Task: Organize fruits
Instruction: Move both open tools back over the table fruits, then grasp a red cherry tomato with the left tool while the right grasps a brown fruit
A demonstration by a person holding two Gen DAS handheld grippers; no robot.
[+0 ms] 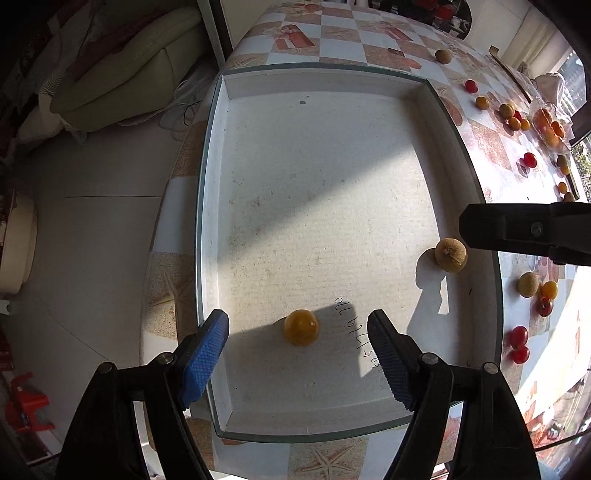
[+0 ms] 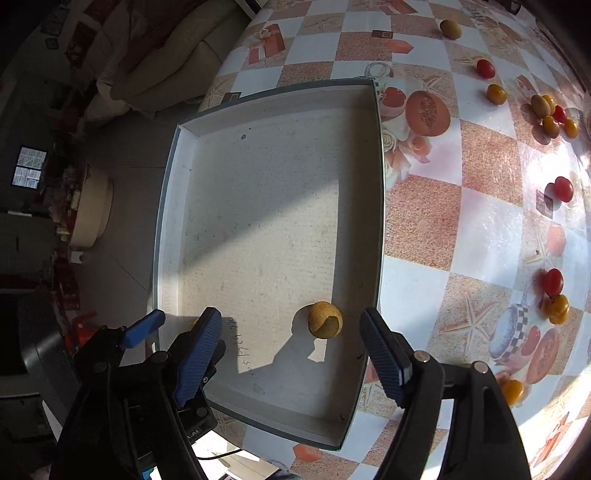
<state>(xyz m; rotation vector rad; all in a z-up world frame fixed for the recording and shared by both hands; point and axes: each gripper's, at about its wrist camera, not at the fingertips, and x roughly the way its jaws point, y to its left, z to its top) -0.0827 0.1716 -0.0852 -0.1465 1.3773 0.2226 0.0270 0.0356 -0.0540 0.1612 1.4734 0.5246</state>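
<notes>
Blue pads: both grippers have ridged blue pads on black arms, nothing pinched in either one
Left gripper (image 1: 298,343): jaws spread wide, hanging over the near end of the tray, orange-yellow fruit (image 1: 301,327) sitting loose on the tray floor right between the fingers, touching neither
Right gripper (image 2: 291,341): jaws wide apart too, tan round fruit (image 2: 325,319) lying between the tips near the tray's right wall, not gripped
Tray (image 1: 325,79): shallow white box with a dark rim, some handwriting on the floor near the left gripper, half sun, half shadow
Table (image 2: 424,218): checkered cloth with starfish and fruit prints
Further out: red cherry tomatoes (image 2: 554,282), small orange ones (image 2: 496,93) and another tan fruit (image 2: 450,28) scattered over the cloth right of the tray, well apart from it
</notes>
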